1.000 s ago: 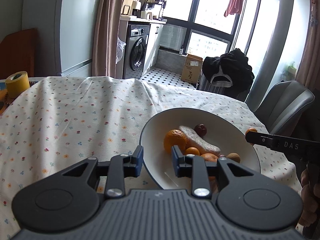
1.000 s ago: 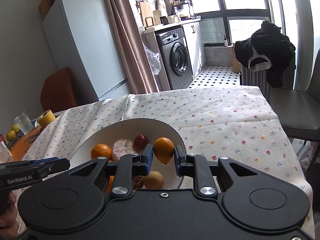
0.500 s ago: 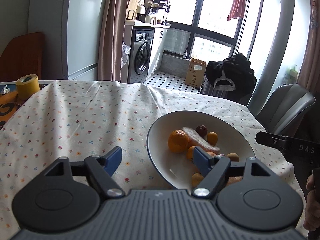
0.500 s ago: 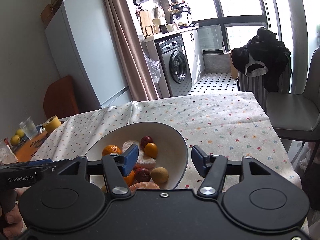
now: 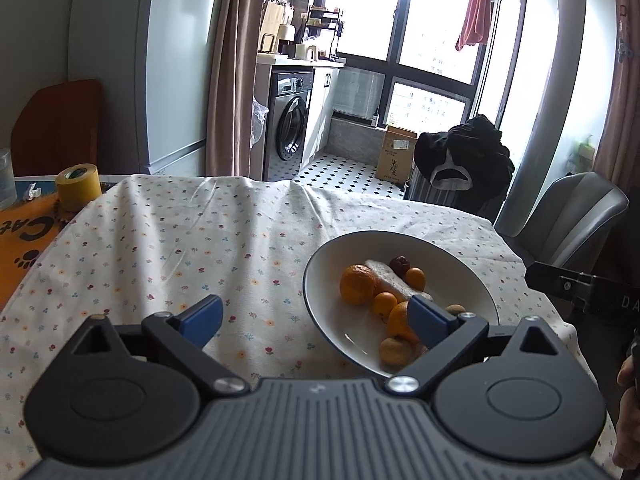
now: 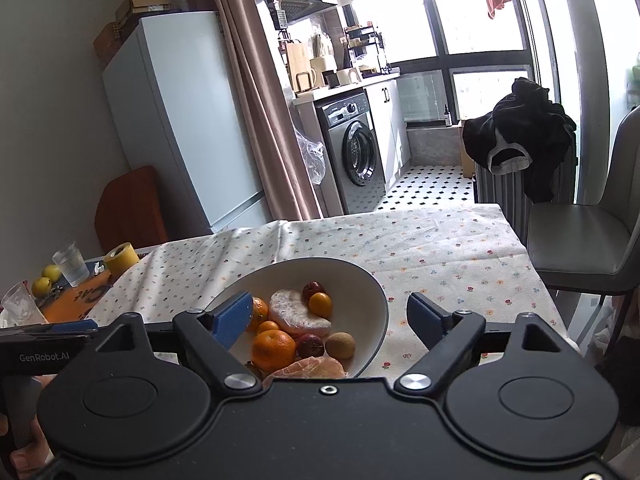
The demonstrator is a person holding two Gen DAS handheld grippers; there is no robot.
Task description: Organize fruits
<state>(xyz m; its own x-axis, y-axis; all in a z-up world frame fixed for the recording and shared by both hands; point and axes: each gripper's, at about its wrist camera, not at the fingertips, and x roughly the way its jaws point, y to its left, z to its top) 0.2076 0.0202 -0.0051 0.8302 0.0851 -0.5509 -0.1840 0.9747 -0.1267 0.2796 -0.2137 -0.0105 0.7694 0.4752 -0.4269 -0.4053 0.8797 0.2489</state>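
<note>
Fruit bowl (image 6: 376,300) sits below both spread fingers (image 6: 232,316).

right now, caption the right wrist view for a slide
Open right gripper above a white bowl of fruit on a floral tablecloth.

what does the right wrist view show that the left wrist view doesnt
Only the right wrist view shows two yellow-green fruits beside the whole glass, a peeled citrus at the bowl's near edge, and the fridge top. Only the left wrist view shows the cardboard box on the tiled floor. Both show the white bowl of fruit, the yellow tape roll, the floral tablecloth, and each tool open: left tool, right tool.
</note>
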